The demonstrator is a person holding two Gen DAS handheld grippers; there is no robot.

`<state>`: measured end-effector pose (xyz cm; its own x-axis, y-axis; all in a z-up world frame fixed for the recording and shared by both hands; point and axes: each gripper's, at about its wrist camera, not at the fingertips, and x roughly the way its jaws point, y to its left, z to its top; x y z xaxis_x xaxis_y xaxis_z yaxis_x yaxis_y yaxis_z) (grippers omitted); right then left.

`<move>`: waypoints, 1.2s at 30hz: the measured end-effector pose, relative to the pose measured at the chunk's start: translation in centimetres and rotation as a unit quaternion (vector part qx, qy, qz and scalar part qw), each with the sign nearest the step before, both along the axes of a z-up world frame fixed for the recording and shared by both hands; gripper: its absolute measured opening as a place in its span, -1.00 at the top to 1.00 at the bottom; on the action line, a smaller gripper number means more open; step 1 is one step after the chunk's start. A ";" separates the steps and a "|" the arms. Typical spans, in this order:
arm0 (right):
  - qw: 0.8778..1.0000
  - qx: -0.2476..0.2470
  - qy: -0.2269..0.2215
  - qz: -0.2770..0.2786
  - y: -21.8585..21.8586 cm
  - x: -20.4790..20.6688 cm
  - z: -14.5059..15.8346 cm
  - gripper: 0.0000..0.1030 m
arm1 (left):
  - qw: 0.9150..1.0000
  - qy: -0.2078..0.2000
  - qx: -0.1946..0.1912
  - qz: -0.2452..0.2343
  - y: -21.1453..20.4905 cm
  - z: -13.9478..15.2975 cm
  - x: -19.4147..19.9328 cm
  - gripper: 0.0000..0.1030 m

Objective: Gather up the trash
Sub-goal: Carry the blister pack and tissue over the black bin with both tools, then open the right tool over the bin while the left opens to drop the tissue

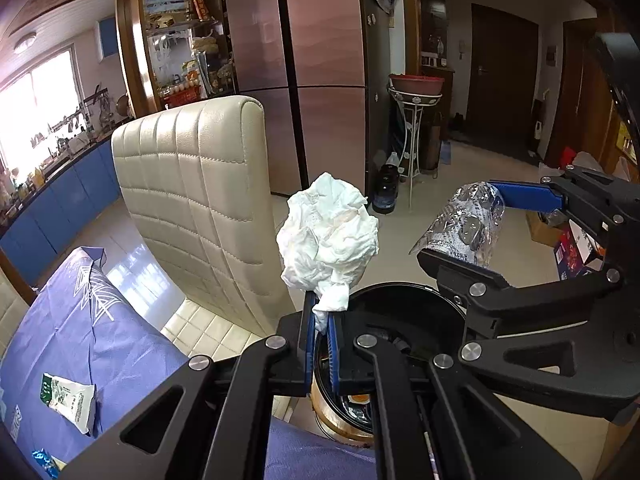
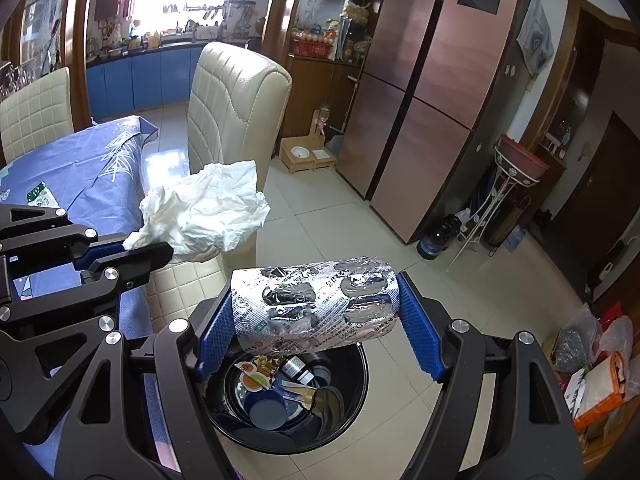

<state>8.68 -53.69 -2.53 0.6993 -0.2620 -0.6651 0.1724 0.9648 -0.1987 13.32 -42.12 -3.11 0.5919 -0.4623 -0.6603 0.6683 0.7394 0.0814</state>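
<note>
Left claw pinching tissue, right claw clamping foil blister pack above bin holding wrappers

A cream quilted chair stood beside the table under a blue patterned tablecloth. Behind it rose a copper-toned refrigerator and a glass-fronted pantry cabinet. A white metal stand carried a red basin. A wooden pet feeder sat on the tiled floor.

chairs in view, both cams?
2. One cream chair stands behind the held tissue; a second cream chair is at the table's far end. Others may be hidden.
</note>
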 end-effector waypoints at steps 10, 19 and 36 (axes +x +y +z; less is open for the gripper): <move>1.000 -0.001 0.001 -0.001 -0.1 0.0 0.0 -0.45 | 1.000 -0.003 -0.004 -0.003 -0.2 0.5 0.3 0.89; 1.000 -0.001 0.000 -0.002 -0.4 0.0 0.1 -0.48 | 1.000 -0.004 -0.007 0.000 -0.5 0.8 0.4 0.89; 0.998 -0.026 -0.007 -0.058 -2.5 -0.8 0.3 -0.78 | 1.000 -0.003 -0.010 -0.011 -1.8 1.1 0.0 0.88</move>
